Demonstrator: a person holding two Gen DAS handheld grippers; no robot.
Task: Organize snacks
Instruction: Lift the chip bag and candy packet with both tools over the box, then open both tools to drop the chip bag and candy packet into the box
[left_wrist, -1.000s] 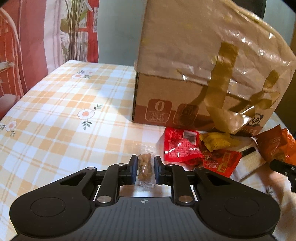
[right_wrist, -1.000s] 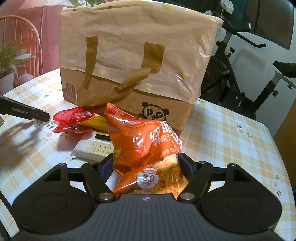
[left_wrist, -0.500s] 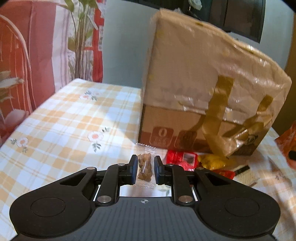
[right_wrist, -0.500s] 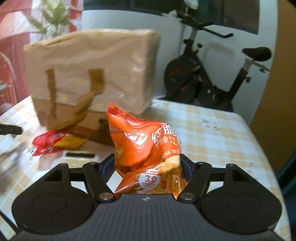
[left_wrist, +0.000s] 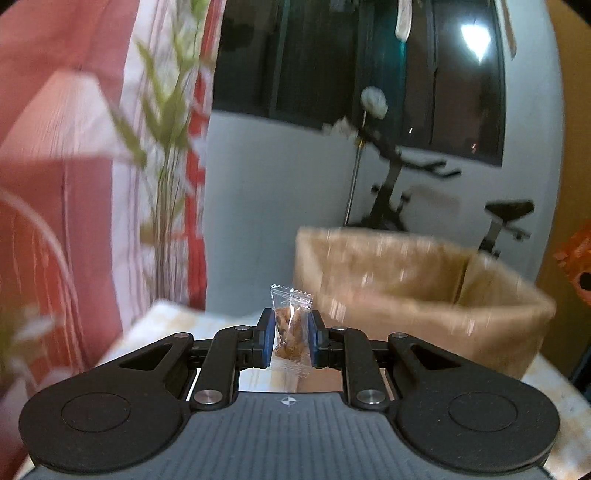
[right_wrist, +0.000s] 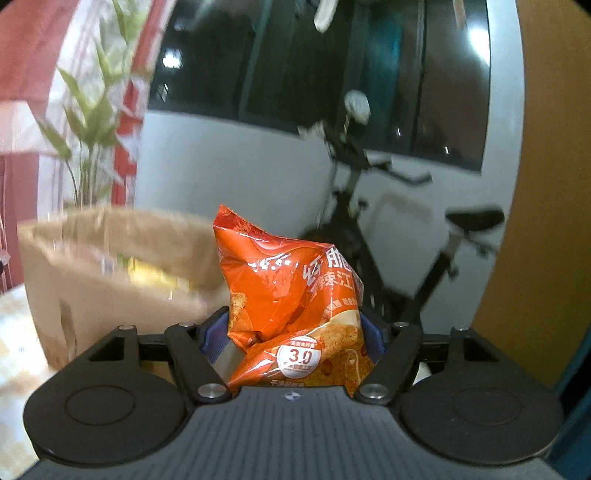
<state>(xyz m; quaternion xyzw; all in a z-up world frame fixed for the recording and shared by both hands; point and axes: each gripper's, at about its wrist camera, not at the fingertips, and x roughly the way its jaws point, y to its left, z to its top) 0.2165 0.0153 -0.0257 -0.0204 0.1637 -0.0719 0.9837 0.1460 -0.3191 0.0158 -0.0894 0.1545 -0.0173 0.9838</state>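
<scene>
- Left gripper (left_wrist: 290, 332): jaws clamped on a small clear snack packet (left_wrist: 290, 328), held upright above the table.
- Right gripper (right_wrist: 293, 339): jaws clamped on an orange chip bag (right_wrist: 291, 295).
- Brown paper bag (left_wrist: 417, 295): seen open-topped, blurred, beyond both.

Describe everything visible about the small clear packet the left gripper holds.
The packet is a small clear plastic wrapper with a zigzag-crimped top edge, holding lumpy brown pieces. It stands upright, pinched at its middle between the blue-padded fingers of the left gripper, its sealed ends poking out above and below them. Nothing else touches it. Beyond it is the blurred open top of the brown bag.
</scene>
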